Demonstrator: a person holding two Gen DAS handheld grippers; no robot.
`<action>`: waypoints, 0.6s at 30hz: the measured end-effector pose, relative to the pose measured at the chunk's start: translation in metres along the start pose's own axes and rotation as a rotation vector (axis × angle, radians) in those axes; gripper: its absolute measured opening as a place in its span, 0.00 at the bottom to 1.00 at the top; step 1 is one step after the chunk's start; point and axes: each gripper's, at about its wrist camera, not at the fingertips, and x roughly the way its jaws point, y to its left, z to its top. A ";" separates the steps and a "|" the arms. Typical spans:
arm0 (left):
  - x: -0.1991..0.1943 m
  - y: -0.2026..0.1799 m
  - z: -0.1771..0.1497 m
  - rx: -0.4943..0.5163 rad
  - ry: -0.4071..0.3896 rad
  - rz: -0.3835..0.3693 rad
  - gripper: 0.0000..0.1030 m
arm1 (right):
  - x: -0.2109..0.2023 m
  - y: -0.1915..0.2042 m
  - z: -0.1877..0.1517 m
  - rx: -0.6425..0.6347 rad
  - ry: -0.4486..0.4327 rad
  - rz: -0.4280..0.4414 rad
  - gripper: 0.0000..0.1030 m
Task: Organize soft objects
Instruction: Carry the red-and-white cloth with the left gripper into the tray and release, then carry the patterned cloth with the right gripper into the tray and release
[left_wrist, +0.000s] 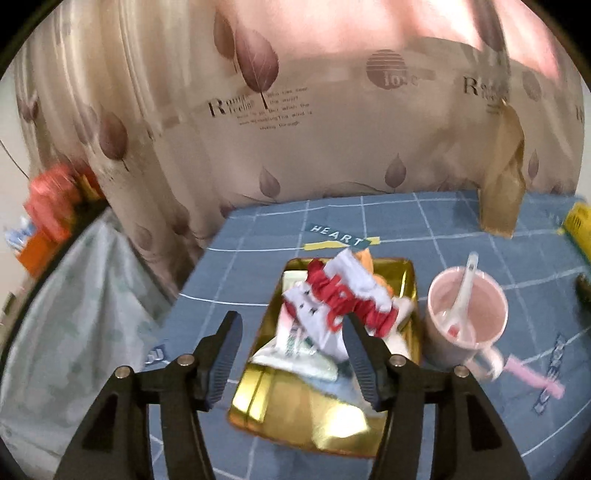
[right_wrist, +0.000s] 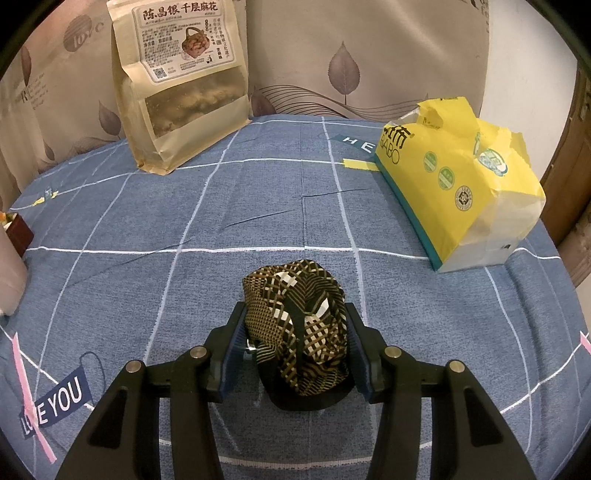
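In the left wrist view a gold tray (left_wrist: 295, 417) sits on the blue checked cloth and holds a red scrunchie (left_wrist: 345, 299), white socks (left_wrist: 314, 314) and a tissue packet (left_wrist: 295, 350). My left gripper (left_wrist: 291, 325) is open and empty, just above the tray's near part. In the right wrist view my right gripper (right_wrist: 295, 321) has its jaws around a bunched brown-and-black patterned cloth (right_wrist: 299, 332) lying on the table; the pads (right_wrist: 236, 350) touch its sides.
A pink mug (left_wrist: 467, 317) with a white spoon stands right of the tray. A brown snack bag (right_wrist: 181, 85) stands at the back. A yellow tissue pack (right_wrist: 458, 177) lies at the right. The table's left edge drops off beside a curtain.
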 end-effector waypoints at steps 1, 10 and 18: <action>-0.003 -0.003 -0.006 0.016 -0.010 0.021 0.58 | 0.000 0.000 0.000 0.002 -0.001 0.001 0.46; -0.004 0.005 -0.046 -0.057 0.000 0.018 0.58 | -0.007 0.007 -0.003 -0.014 -0.014 -0.029 0.37; 0.005 0.038 -0.057 -0.166 0.034 0.051 0.58 | -0.033 0.037 0.006 -0.026 -0.045 -0.011 0.34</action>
